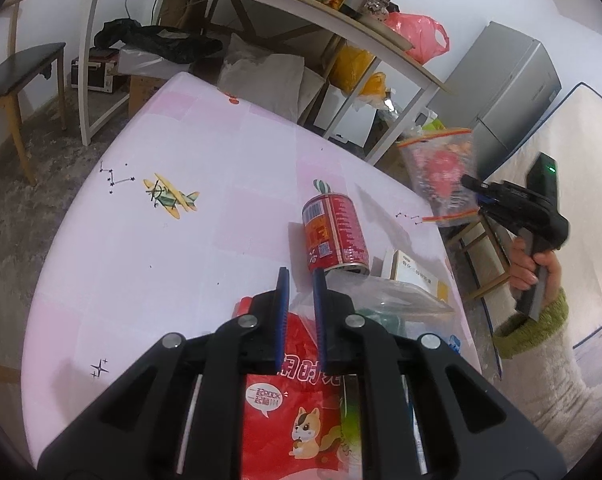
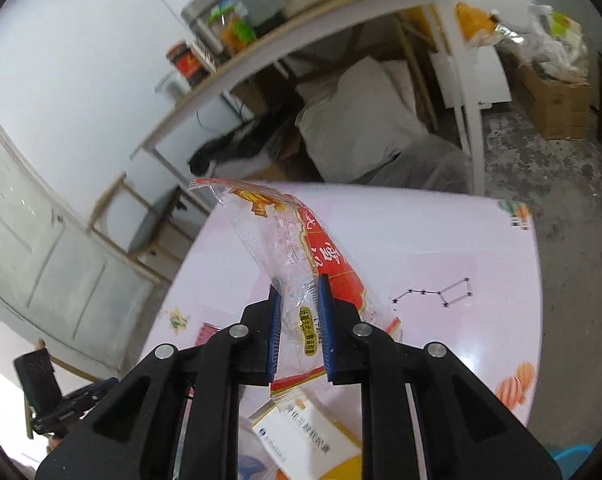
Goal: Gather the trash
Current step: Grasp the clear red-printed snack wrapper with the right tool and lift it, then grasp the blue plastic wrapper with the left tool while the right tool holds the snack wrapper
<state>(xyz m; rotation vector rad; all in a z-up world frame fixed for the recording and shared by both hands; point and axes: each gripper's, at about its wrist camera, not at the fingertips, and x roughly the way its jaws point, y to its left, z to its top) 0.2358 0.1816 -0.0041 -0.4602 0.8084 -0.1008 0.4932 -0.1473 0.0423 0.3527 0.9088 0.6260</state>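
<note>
Right gripper (image 2: pixel 299 294) clenched on one clear red-printed wrapper (image 2: pixel 285 236), lifted off the pink surface (image 2: pixel 441 240). Left gripper (image 1: pixel 299 276) pinched on one red snack bag (image 1: pixel 297 412). Only in the left view: one red can (image 1: pixel 333 232) at 12 o'clock, lying sideways. One white medicine box (image 2: pixel 301 428) beneath.

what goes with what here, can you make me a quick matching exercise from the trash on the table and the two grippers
Things:
1. red can
2. clear snack wrapper
3. white box
4. red cartoon bag

States:
A. between the left gripper's fingers
B. lying on its side on the table
C. pinched in the right gripper, lifted
D. resting right of the can

Pairs: 1-B, 2-C, 3-D, 4-A
</note>
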